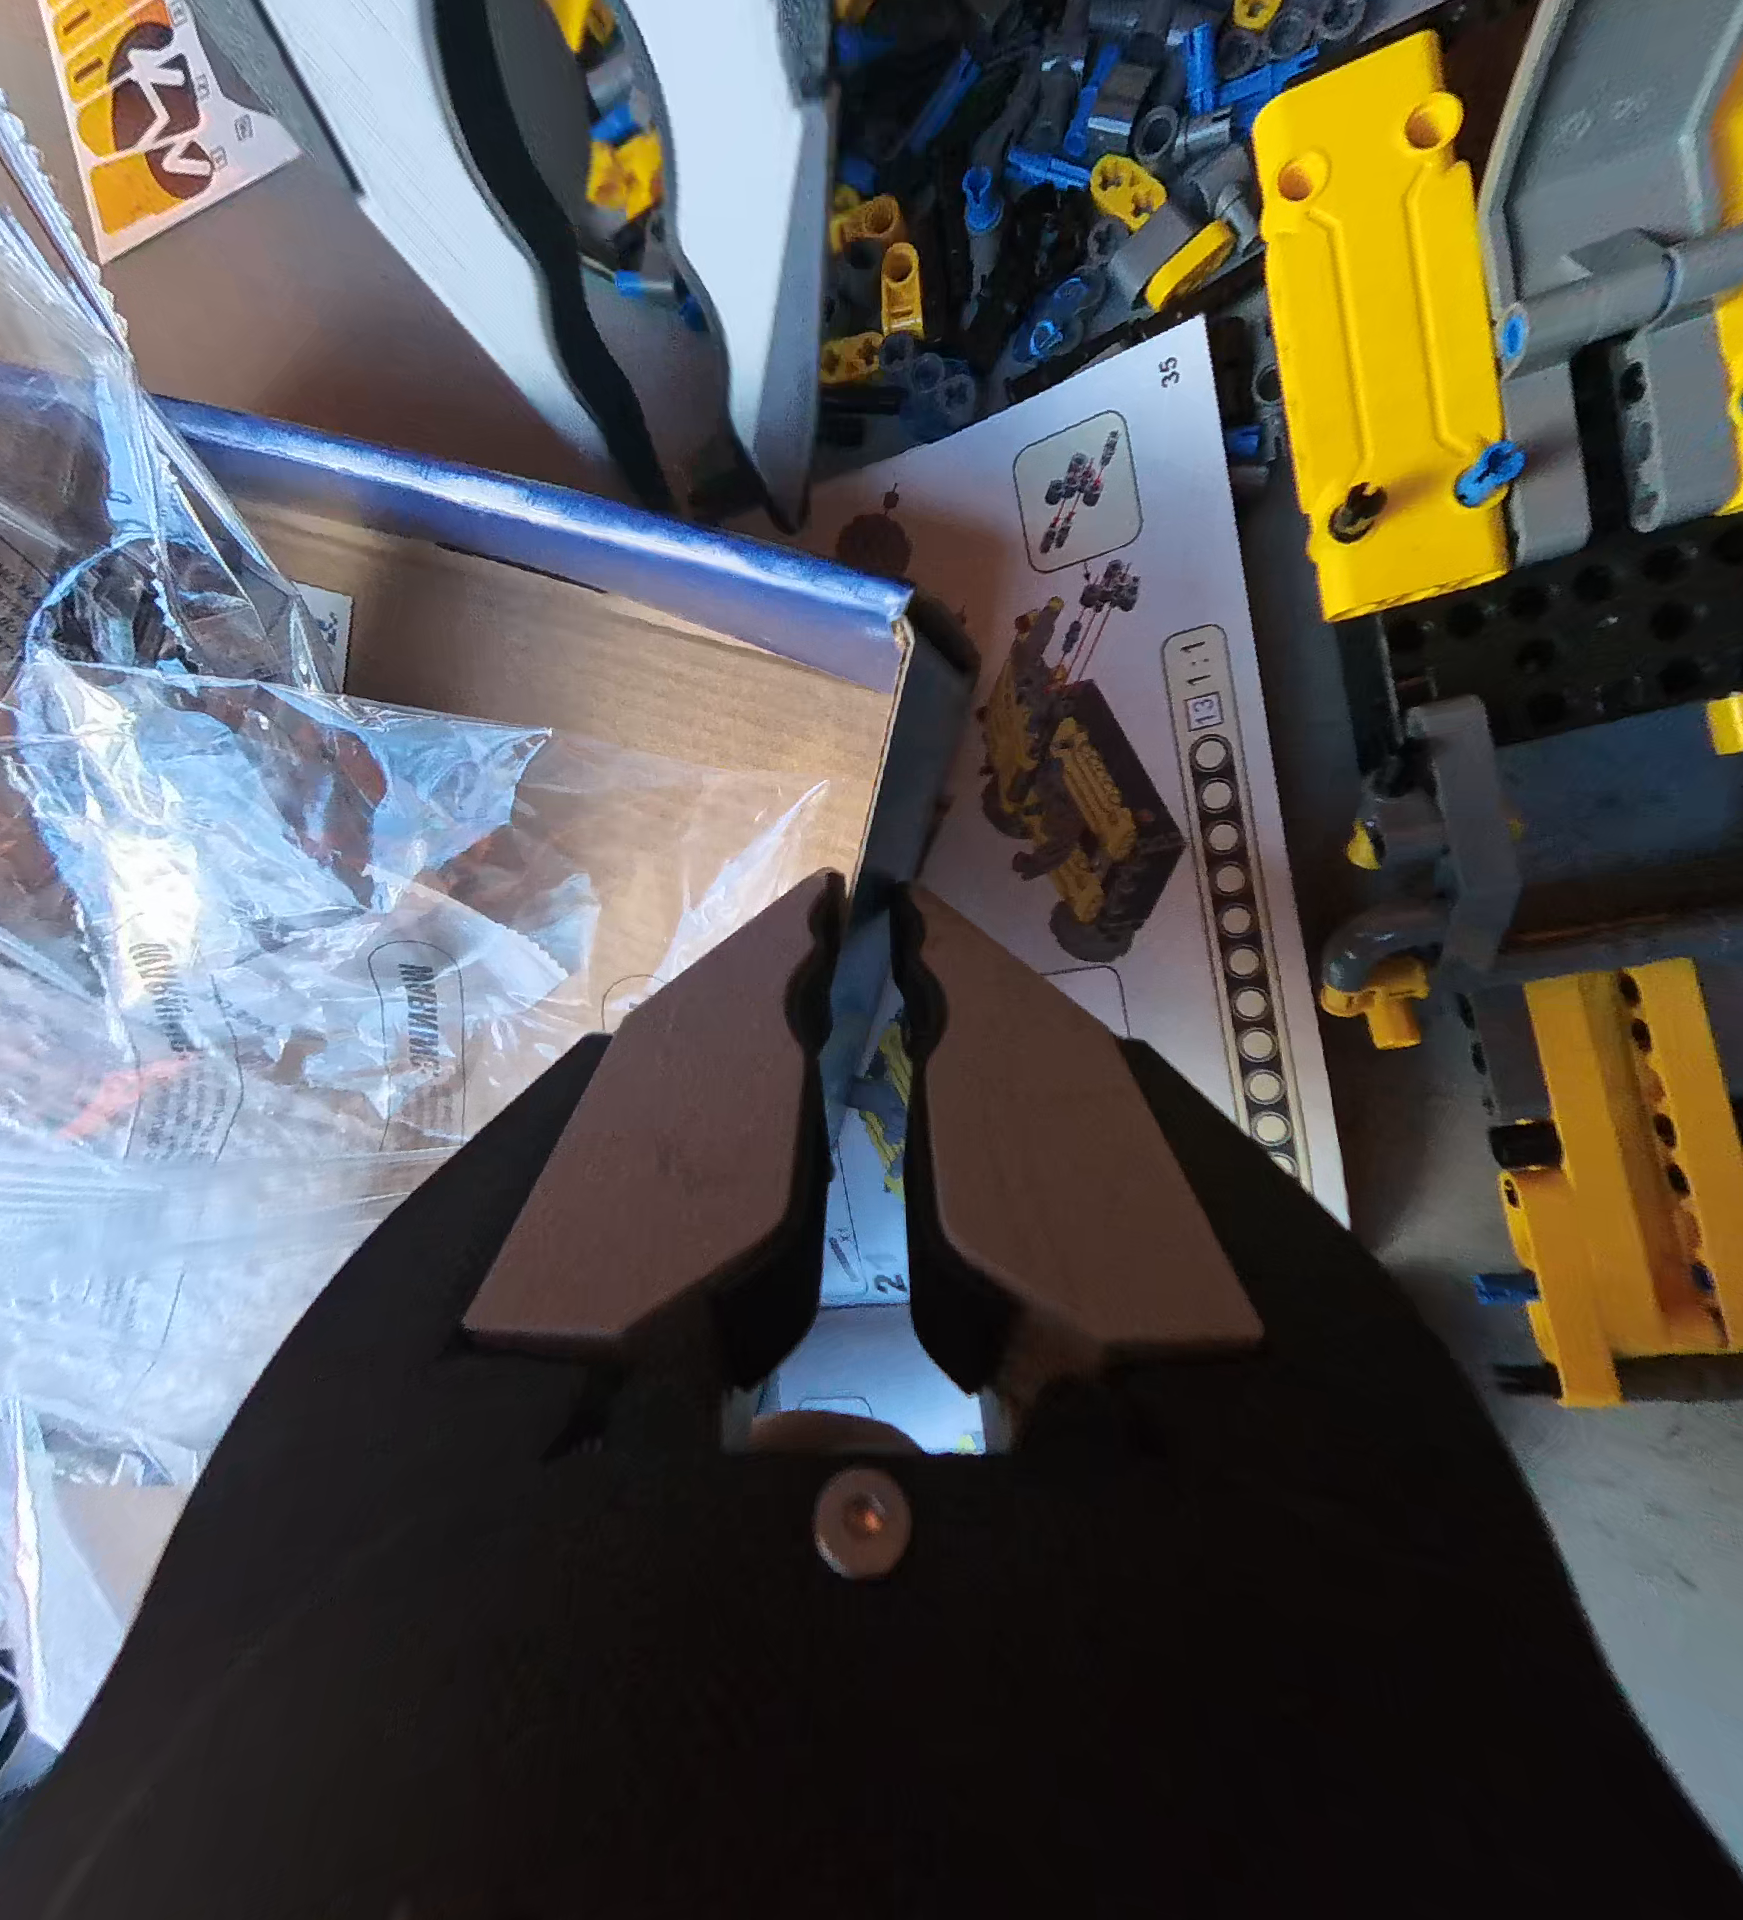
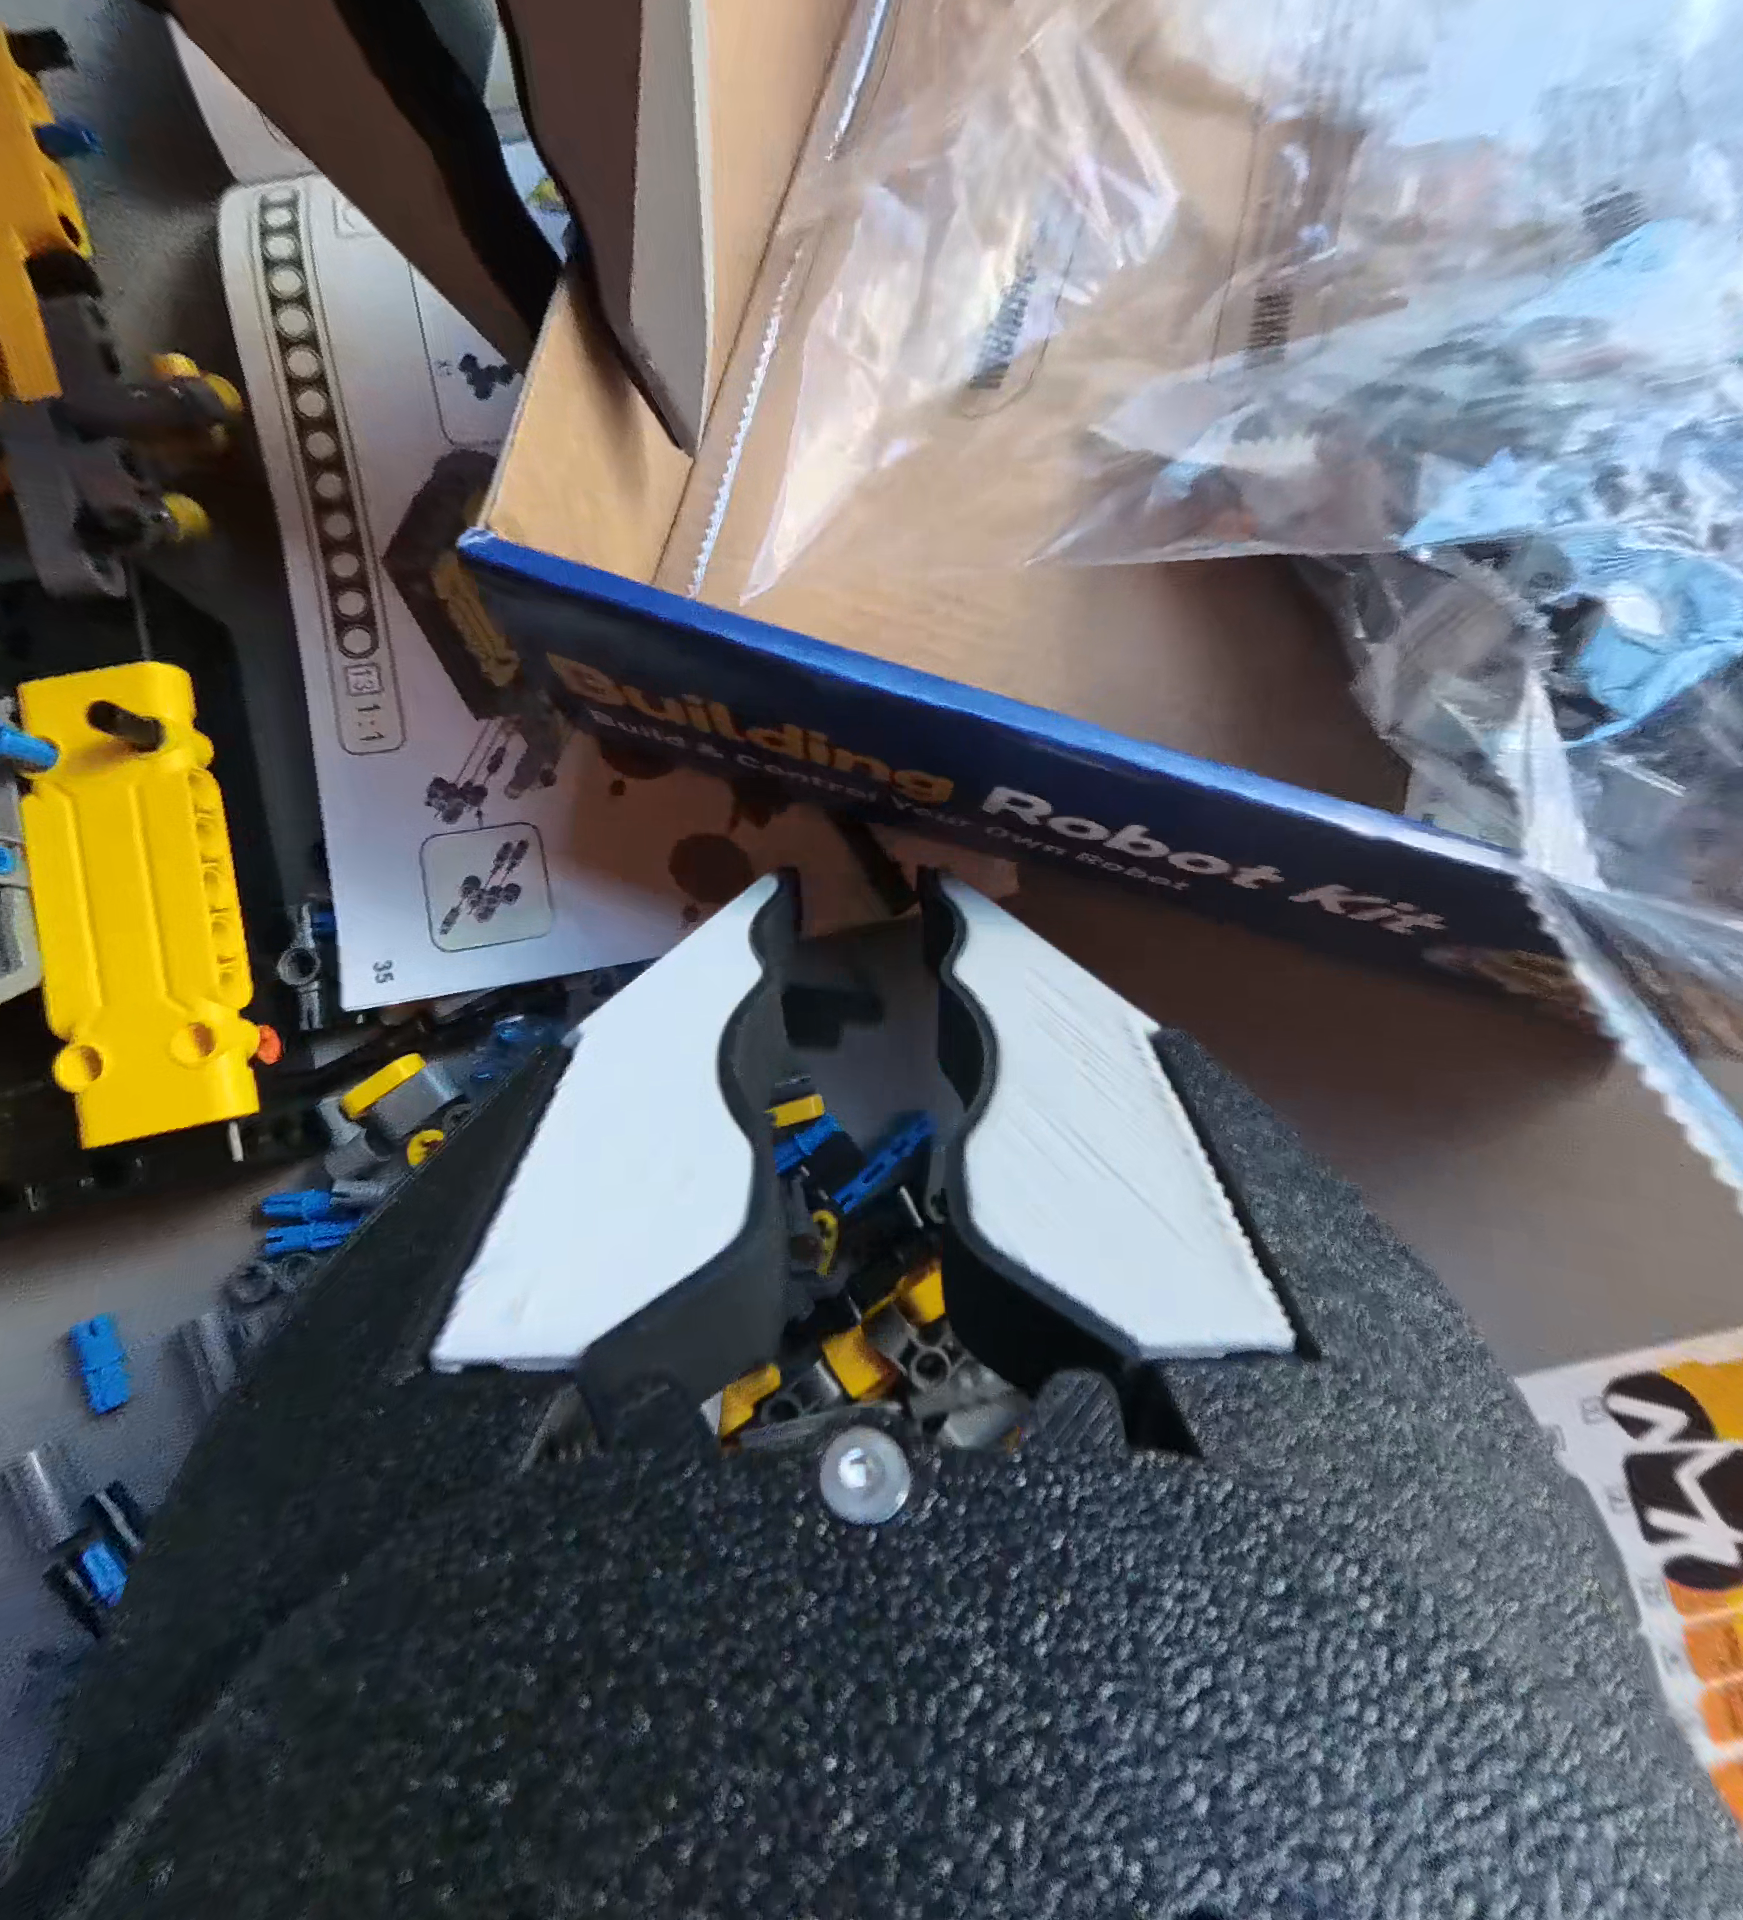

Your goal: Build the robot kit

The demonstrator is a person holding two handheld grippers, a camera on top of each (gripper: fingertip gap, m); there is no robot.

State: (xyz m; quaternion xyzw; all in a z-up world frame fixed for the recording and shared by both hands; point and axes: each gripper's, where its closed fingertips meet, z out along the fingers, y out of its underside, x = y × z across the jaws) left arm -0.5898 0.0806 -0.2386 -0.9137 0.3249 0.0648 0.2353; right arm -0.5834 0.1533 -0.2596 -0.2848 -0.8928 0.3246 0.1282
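Observation:
My left gripper (image 1: pixel 867 894) has brown fingers and is shut on the upright side wall of an open cardboard box (image 1: pixel 534 520) with a blue outside, just below its corner. The right wrist view shows its fingers (image 2: pixel 669 208) straddling that wall. My right gripper (image 2: pixel 859 883) has white fingers, slightly apart and empty. Its tips stand at the foot of the box's blue printed wall (image 2: pixel 950 748), over loose pieces. Its fingers (image 1: pixel 742 208) show beyond the box in the left wrist view. Clear plastic bags (image 1: pixel 223 831) fill the box and show again in the right wrist view (image 2: pixel 1262 364).
A printed instruction sheet (image 1: pixel 1106 727) lies beside the box, half under it. A partly built yellow, grey and black model (image 1: pixel 1386 312) stands past the sheet (image 2: pixel 134 894). Loose blue, yellow and grey pieces (image 1: pixel 1002 208) lie scattered. An orange sticker sheet (image 2: pixel 1719 1538) lies near the right gripper. Tip to tip, the grippers are about 8 cm apart.

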